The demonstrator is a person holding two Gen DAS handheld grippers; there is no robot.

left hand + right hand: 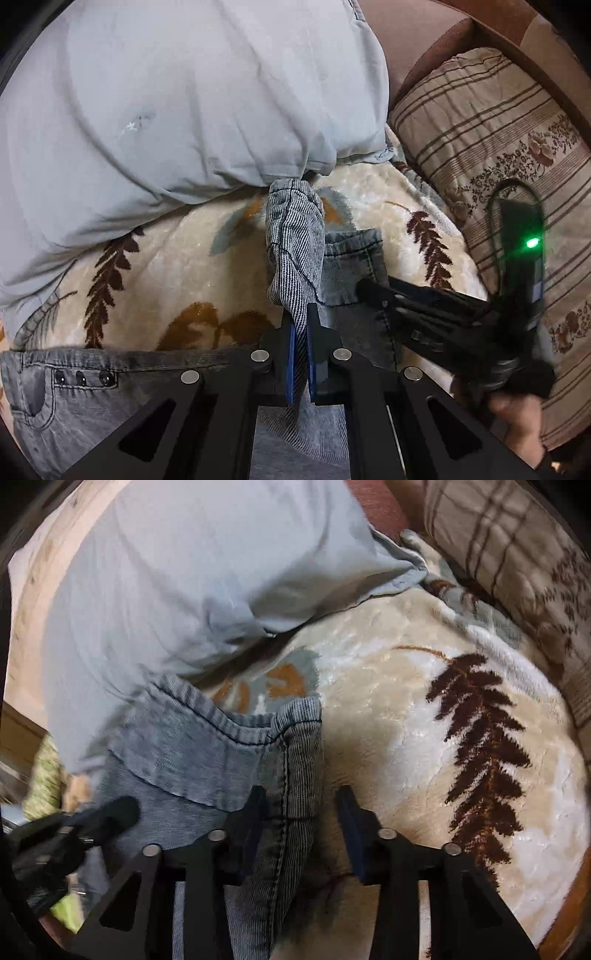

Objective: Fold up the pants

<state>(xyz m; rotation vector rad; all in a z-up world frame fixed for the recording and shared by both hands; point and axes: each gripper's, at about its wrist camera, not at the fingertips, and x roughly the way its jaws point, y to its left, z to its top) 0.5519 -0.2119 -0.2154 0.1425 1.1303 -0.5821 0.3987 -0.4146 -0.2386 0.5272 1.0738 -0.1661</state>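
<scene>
Grey denim pants [55, 398] lie on a cream blanket with a leaf pattern [192, 258]. My left gripper [301, 325] is shut on a bunched fold of a pant leg [291, 243] and holds it up off the blanket. The right gripper shows in the left wrist view [373, 291] at the right, over a pant hem [354, 254]. In the right wrist view my right gripper [303, 812] is open; the pant leg [291, 775] lies between its fingers, next to the left one. The left gripper [110, 816] appears at the lower left.
A large pale blue pillow [184, 92] lies just behind the pants. A striped floral cushion [498, 147] is at the right. A brown wooden frame [517, 44] runs behind it.
</scene>
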